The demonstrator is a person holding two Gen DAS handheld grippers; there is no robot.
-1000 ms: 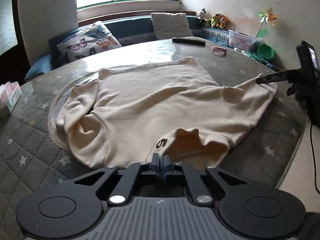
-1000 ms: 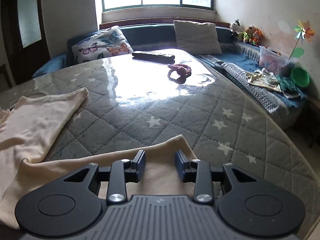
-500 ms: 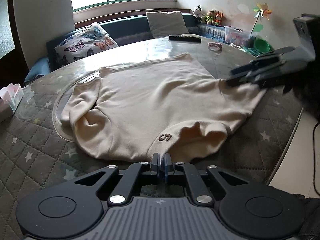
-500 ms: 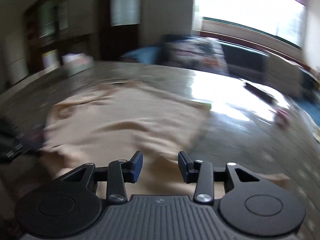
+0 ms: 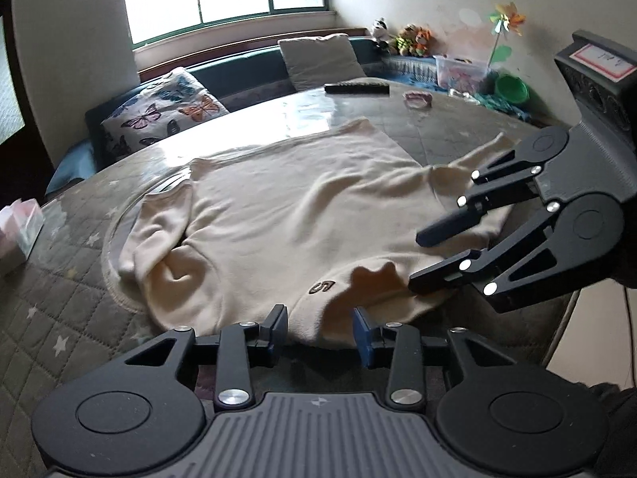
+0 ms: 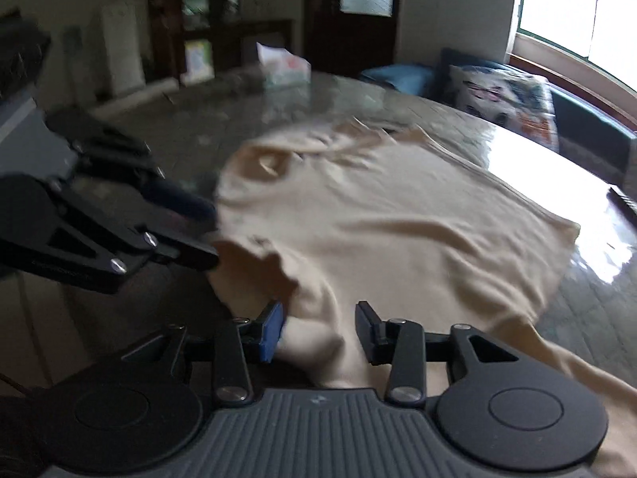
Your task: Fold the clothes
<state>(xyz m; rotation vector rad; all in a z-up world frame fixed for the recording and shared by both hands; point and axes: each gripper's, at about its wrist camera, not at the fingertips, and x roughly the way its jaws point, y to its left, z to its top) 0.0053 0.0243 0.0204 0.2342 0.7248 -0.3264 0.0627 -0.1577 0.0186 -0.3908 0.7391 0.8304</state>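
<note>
A cream sweatshirt [image 5: 298,207] with a dark "5" on it lies spread on the round quilted table [image 5: 59,298]. My left gripper [image 5: 319,320] is at its near edge. Its jaws are opening, and the hem lies between them with a gap at each pad. My right gripper [image 5: 418,261] comes in from the right, rolled on its side, with its tips at a raised fold of the same edge. In the right wrist view, which is blurred, the right gripper [image 6: 320,314] stands open over bunched sweatshirt [image 6: 398,219] cloth. The left gripper [image 6: 209,233] is just to its left.
A black remote control [image 5: 356,88] and a small pink thing [image 5: 417,98] lie on the far side of the table. A tissue box [image 5: 18,231] stands at the left rim. A cushioned bench with a butterfly pillow [image 5: 163,111] runs behind. The table edge drops off at the right.
My left gripper's jaws have gone from shut on the hem to apart. My right gripper has swung from the far right sleeve over to the near edge beside the left gripper, rolling as it came.
</note>
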